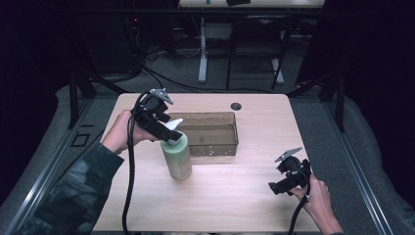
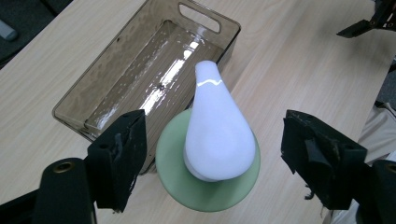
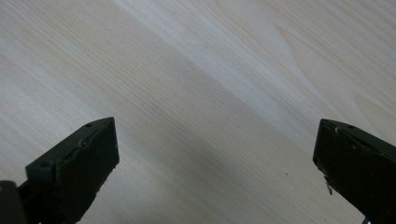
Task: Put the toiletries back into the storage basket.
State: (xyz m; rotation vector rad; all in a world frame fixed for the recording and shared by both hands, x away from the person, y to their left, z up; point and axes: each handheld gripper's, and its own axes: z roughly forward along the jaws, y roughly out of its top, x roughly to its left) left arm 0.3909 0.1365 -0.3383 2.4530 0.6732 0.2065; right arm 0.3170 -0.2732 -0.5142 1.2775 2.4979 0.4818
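- Bottle of green soap is standing upright on the bench, just beside the empty brown tray, not yet lifted.
- Left tool is hovering over its white pump, jaws apart, touching nothing.
- Right tool is idling well apart, jaws wide; gripping and moving are probably still remaining.

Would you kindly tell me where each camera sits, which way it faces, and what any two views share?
High view: above the person's side, looking forward and down on the table; both forearms, left gripper, right gripper.
Left gripper view: rides the left gripper, looking down on the green bottle and brown tray between open jaws.
Right gripper view: rides the right gripper, facing bare tabletop; jaws open.
Shared: high and left gripper views both show bottle and tray.
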